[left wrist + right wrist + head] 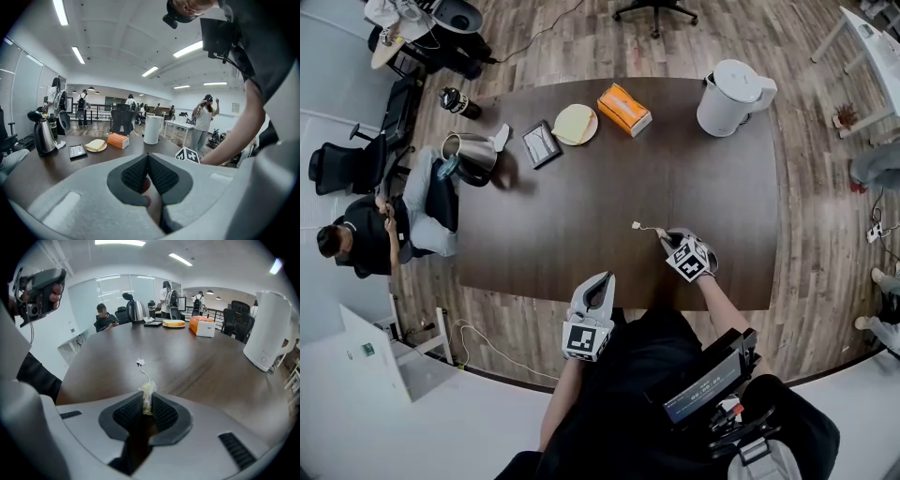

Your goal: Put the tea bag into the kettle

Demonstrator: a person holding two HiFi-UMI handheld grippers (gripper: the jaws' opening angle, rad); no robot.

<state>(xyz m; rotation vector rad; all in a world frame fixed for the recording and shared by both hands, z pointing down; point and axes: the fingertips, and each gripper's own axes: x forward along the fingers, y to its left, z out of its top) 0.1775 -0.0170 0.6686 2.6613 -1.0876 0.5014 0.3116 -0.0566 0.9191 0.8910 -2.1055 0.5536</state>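
Observation:
My right gripper is shut on a pale tea bag just above the dark table, near its front edge. The bag's string and small white tag trail onto the tabletop ahead of the jaws. A steel kettle stands at the table's far left corner with its lid up. A white electric kettle stands at the far right. My left gripper hovers at the front edge, shut with nothing in it.
An orange box, a plate with a yellow slice and a small black tablet lie along the far side. A black bottle sits on the floor beyond. A seated person is by the left edge.

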